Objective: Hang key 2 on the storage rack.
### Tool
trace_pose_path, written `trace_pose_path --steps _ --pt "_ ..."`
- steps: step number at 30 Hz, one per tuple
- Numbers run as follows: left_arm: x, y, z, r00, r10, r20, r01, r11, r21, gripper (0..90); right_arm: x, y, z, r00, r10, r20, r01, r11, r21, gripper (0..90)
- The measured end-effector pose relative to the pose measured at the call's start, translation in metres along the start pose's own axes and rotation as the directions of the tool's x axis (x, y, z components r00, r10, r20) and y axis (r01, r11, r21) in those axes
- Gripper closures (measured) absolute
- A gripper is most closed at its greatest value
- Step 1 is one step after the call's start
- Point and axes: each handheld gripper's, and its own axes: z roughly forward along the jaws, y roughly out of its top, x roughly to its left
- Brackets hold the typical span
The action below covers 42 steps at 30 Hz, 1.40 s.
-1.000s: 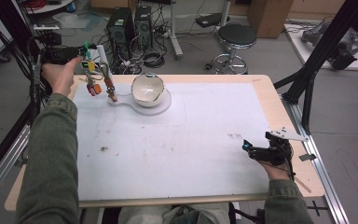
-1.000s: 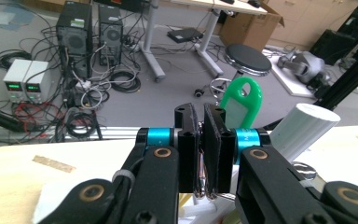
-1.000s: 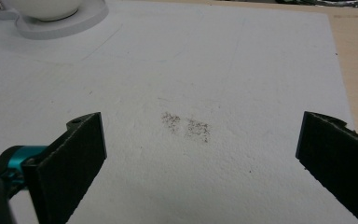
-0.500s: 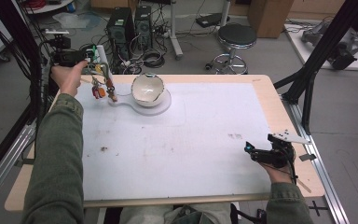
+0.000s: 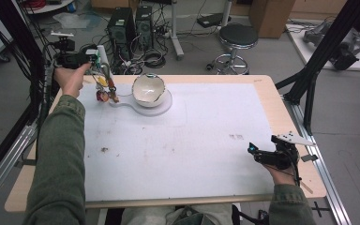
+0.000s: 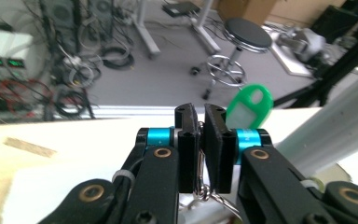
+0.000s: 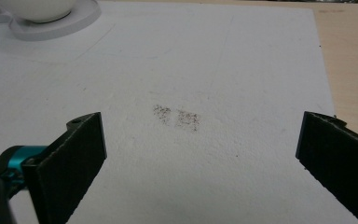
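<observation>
A white sheet [image 5: 187, 140] covers the wooden table [image 5: 281, 112], smudged in places; beyond it lie a grey floor, computer towers [image 5: 131, 23], cables and a black stool [image 5: 236, 37]. A white bowl [image 5: 148, 88] sits on a pale plate at the far left.

The left tool view shows a metal ring [image 6: 200, 186] pinched between nearly closed jaws and a green tag [image 6: 249, 105] behind them; the high view shows the key bunch [image 5: 105, 89] dangling over the table's far left corner, beside the bowl.

The left tool [image 5: 101, 65] is held at arm's reach. The right tool [image 5: 255, 152] rests low at the near right, jaws spread wide.
</observation>
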Motion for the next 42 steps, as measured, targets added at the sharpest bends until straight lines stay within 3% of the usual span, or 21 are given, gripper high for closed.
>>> trace_pose_path --steps 3,7,14,16,21,24,32,33,37,42 --pt "-0.001 -0.001 -0.003 0.9998 0.021 -0.008 -0.02 0.9997 0.017 80.0 0.001 0.002 0.002 1.0 0.006 -0.003 -0.006 1.0 -0.002 0.5" --pt "-0.002 -0.001 -0.014 0.9996 -0.004 0.029 0.005 0.9989 -0.046 57.4 0.003 0.004 0.007 0.9999 -0.007 -0.014 0.007 1.0 -0.004 0.5" --pt "0.001 -0.005 -0.026 0.9986 -0.036 -0.04 0.032 0.9959 -0.084 24.2 0.004 0.007 0.009 0.9998 -0.004 -0.02 0.004 1.0 -0.012 0.5" --pt "0.002 -0.007 -0.029 0.9953 -0.038 -0.088 0.032 0.9967 -0.075 17.9 0.005 0.007 0.009 0.9998 -0.004 -0.019 0.004 1.0 -0.013 0.5" --pt "0.006 -0.013 -0.036 0.9883 -0.061 -0.14 0.047 0.994 -0.098 5.9 0.006 0.008 0.01 0.9998 -0.006 -0.018 0.006 1.0 -0.015 0.5" --pt "0.008 -0.018 -0.039 0.9881 -0.052 -0.145 0.039 0.995 -0.092 1.6 0.005 0.008 0.01 0.9999 -0.002 -0.016 0.002 1.0 -0.013 0.5" --pt "0.007 -0.025 -0.051 0.9882 -0.022 -0.151 0.007 0.995 -0.099 1.6 0.003 0.008 0.01 0.9999 0.002 -0.012 -0.002 1.0 -0.021 0.5" --pt "0.006 -0.027 -0.052 0.986 -0.018 -0.166 0.001 0.9951 -0.099 1.6 0.004 0.008 0.01 0.9999 0.002 -0.011 -0.003 1.0 -0.021 0.5" --pt "0.004 -0.035 -0.054 0.9836 0.01 -0.18 -0.022 0.9974 -0.069 1.6 0.004 0.009 0.01 0.9999 0.004 -0.011 -0.004 1.0 -0.024 0.5" --pt "0.005 -0.045 -0.058 0.9841 0.011 -0.177 -0.022 0.9979 -0.061 1.6 0.003 0.009 0.009 0.9999 0.012 -0.009 -0.012 1.0 -0.028 0.5"
